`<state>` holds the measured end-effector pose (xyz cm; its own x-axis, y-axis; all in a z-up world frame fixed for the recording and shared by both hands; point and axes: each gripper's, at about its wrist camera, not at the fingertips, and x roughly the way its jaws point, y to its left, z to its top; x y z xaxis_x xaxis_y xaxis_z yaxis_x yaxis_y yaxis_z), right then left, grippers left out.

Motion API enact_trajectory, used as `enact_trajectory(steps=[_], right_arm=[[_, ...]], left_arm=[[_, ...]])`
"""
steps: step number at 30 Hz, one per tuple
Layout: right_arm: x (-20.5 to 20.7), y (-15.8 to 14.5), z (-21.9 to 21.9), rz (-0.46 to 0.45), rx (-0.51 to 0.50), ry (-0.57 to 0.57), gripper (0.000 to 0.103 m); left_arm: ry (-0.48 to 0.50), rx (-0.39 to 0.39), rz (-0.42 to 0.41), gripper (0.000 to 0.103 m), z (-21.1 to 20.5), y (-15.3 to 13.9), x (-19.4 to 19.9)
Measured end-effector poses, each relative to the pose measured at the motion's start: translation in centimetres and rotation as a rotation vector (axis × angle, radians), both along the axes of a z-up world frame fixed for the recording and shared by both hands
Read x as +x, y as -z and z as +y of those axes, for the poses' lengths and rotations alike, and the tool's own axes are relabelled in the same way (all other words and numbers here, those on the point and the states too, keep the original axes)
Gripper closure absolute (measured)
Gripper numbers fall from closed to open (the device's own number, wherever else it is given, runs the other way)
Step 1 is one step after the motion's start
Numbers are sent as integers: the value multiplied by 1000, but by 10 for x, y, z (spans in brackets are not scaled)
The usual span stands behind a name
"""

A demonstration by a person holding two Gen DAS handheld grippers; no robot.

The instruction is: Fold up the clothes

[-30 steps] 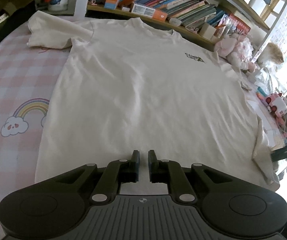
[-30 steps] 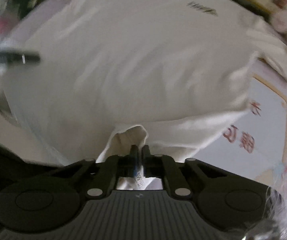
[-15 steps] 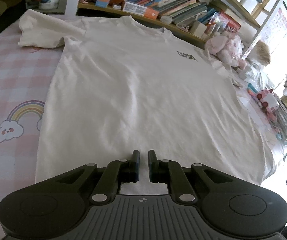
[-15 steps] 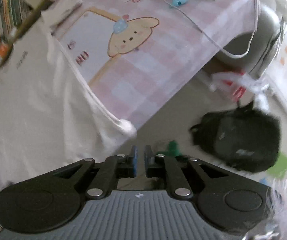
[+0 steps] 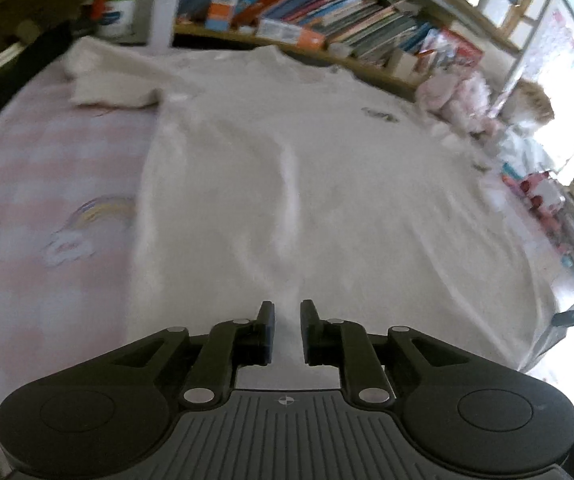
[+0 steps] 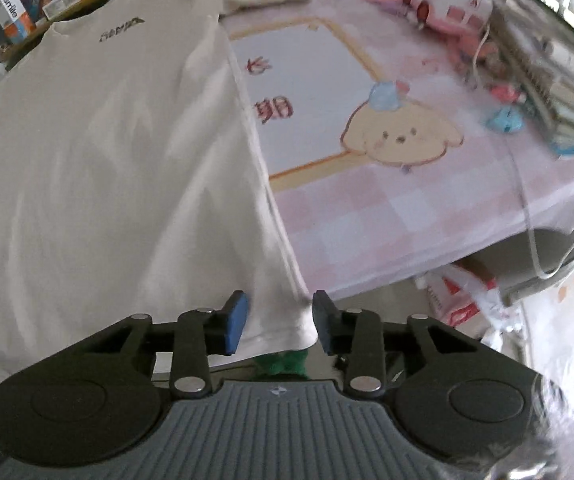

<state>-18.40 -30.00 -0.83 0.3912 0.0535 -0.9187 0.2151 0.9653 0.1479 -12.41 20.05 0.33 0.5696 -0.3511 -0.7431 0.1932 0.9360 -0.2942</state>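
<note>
In the left wrist view, the cream T-shirt lies spread flat on the pink checked cloth of the table, collar toward the bookshelf at the far edge. The left gripper hangs over the bottom hem near the middle of the shirt; its jaws stand a narrow gap apart and are opening, with nothing pinched between them, only fabric seen below. One sleeve is folded out on the far left, and on that side the cloth is bare with a rainbow print. On the right, plush toys crowd the shirt edge. In the right wrist view, the right gripper is at the near right corner of the T-shirt, where the hem hangs over the table edge. Its jaws are opening and stand rather wide; the corner lies between the pads but they do not press it. Right of the side seam the cloth with a dog print is open, toys far behind.
</note>
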Motion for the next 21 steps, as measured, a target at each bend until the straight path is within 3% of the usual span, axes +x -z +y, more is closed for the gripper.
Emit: enact_trajectory(steps=[2,3,6,9,14,16,18,21], right_arm=[[-3,-2,0,-1,26,1,100],[-5,-5,-1,-4,11,3,102],[-10,-9,-16,-6,-52,58,102],[-12,-10,-23,-2,-42,66,102],[-10,-23,-14,-57,-5,27,101],[-4,-28,-3,-83,-46,-18,94],[2,-29,5,-107,-93,-57,69],[11,-25,15,-128,-152,-110,65]], left_arm=[[-28,-9,15,88,10,2,-6],[-39,-14,21,87,14,2,-8],[-56,-21,32,87,20,2,-10],[-46,9,39,87,20,-2,-10],[-91,80,-27,78,27,-15,-15],[-143,99,-44,72,32,-17,-12],[-182,125,-44,70,35,-15,-7],[-197,143,-34,70,35,-10,-4]])
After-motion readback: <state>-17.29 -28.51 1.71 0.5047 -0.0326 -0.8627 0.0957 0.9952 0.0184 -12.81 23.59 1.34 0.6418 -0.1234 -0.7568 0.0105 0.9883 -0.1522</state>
